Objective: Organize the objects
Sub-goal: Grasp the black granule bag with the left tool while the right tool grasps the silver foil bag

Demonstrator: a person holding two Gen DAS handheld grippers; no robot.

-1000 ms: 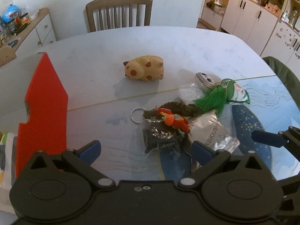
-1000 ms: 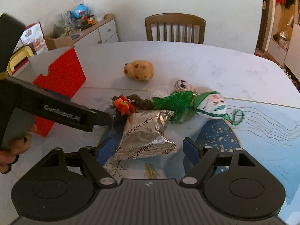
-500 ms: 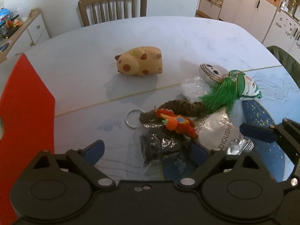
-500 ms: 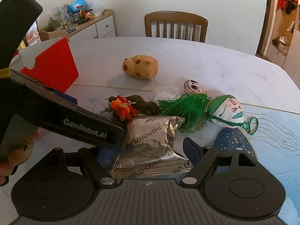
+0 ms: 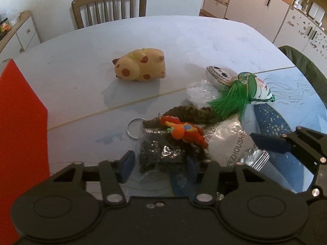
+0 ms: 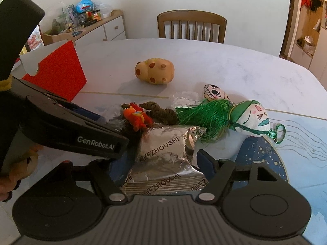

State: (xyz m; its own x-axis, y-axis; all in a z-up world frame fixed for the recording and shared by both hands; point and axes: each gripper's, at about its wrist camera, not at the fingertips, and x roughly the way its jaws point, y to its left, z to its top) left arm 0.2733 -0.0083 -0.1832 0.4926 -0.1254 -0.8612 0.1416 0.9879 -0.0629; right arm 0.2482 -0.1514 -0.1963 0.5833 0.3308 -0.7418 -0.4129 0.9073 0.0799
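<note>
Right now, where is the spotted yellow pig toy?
The spotted yellow pig toy lies alone on the white table, beyond the clutter pile, between the red box and the wooden chair.

red box (image 5: 20,132) cut off at left, silver packet (image 6: 163,163) partly hidden

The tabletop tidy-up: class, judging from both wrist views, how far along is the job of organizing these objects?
Nothing looks sorted yet. The spotted toy, green-tasselled doll, orange figure keychain and painted charm all lie loose on the table; the red box shows nothing inside.

In hand: the left tool straddles the dark foil packet, the right tool straddles the silver ZHOUSHI packet, both open.

Left: everything.
</note>
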